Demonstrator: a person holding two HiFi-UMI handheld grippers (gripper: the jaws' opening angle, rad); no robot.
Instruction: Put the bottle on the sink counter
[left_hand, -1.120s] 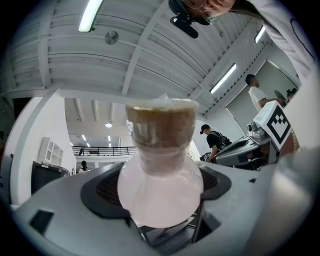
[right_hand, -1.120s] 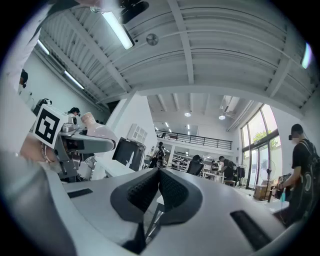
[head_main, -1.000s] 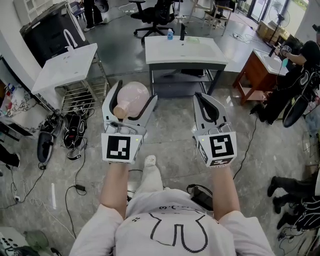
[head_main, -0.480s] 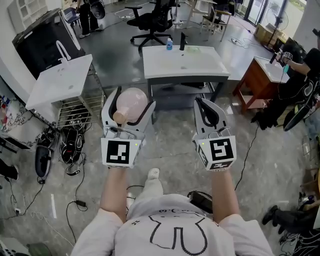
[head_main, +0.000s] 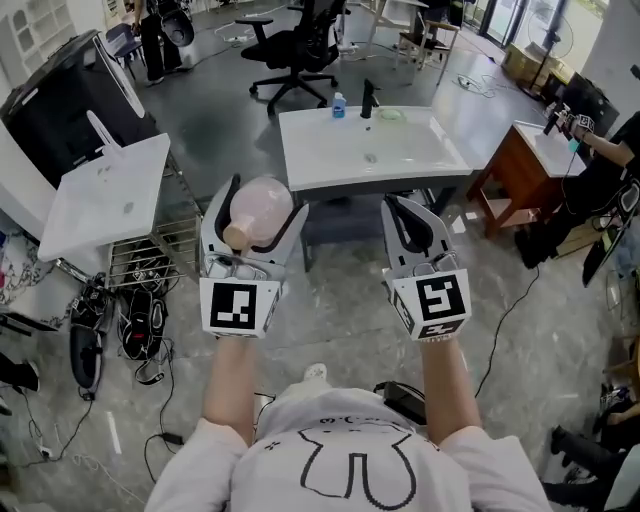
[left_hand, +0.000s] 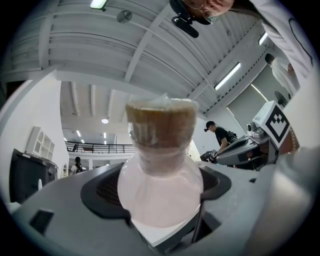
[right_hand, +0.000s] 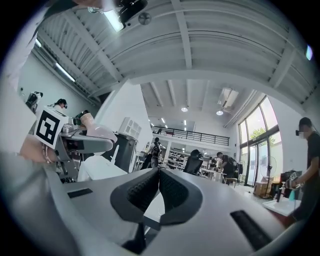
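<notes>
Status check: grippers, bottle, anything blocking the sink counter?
Left gripper shut on pink bottle, carried in the air. Right gripper shut, empty. Sink counter ahead, not reached; faucet and small blue bottle at its far edge.

Bright, even daylight fills my head view, with soft shadows under the sink counter (head_main: 312, 150). My gripper views bulge fisheye with black corners; ceiling strip lights (right_hand: 112, 20) glare.

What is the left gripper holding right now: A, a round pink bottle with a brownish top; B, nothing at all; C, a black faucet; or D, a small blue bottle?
A: the left gripper has its jaws closed on the round pink bottle, whose brownish top faces its camera.
</notes>
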